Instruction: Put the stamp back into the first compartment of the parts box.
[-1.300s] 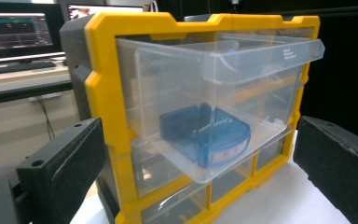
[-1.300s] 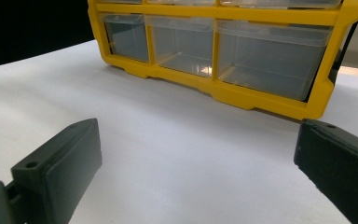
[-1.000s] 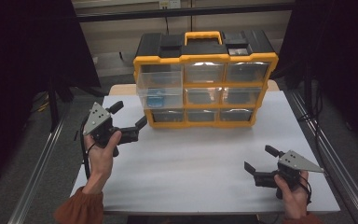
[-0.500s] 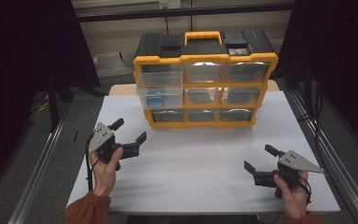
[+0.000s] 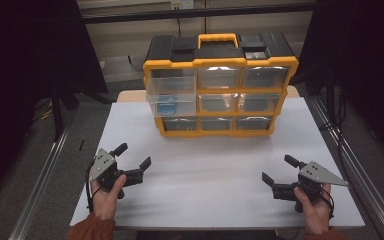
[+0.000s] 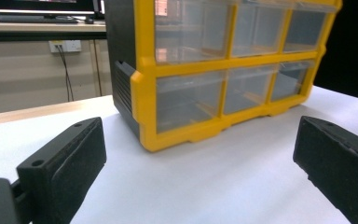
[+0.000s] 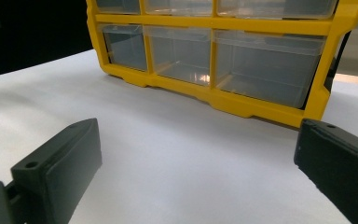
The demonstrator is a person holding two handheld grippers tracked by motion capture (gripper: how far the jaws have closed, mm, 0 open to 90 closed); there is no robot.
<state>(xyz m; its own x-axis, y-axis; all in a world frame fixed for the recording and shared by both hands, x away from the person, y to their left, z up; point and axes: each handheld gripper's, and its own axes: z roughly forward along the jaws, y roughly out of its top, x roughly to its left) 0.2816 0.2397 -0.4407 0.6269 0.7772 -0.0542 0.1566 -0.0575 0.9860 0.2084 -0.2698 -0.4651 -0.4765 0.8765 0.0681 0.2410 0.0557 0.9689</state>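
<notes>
A yellow-framed organizer [image 5: 220, 62] with a black top and nine clear drawers stands at the back middle of the white table [image 5: 210, 170]. The left drawer of its middle row [image 5: 172, 104] looks pulled forward and holds something blue. My left gripper [image 5: 133, 155] is open, held low over the table's near left part, well short of the organizer. My right gripper [image 5: 278, 169] is open over the near right part. In the left gripper view the open left gripper [image 6: 200, 140] faces the organizer's left corner [image 6: 142, 84]. In the right gripper view the open right gripper [image 7: 196, 149] faces the bottom row of drawers [image 7: 261, 65]. Nothing lies between either pair of jaws.
Metal rails [image 5: 45, 180] run along both sides of the table. A wooden strip [image 5: 130, 95] shows behind the white sheet. Bare white surface lies between the grippers and the organizer.
My left gripper has come down and back toward the near edge, away from the organizer. The right gripper has stayed where it was.
</notes>
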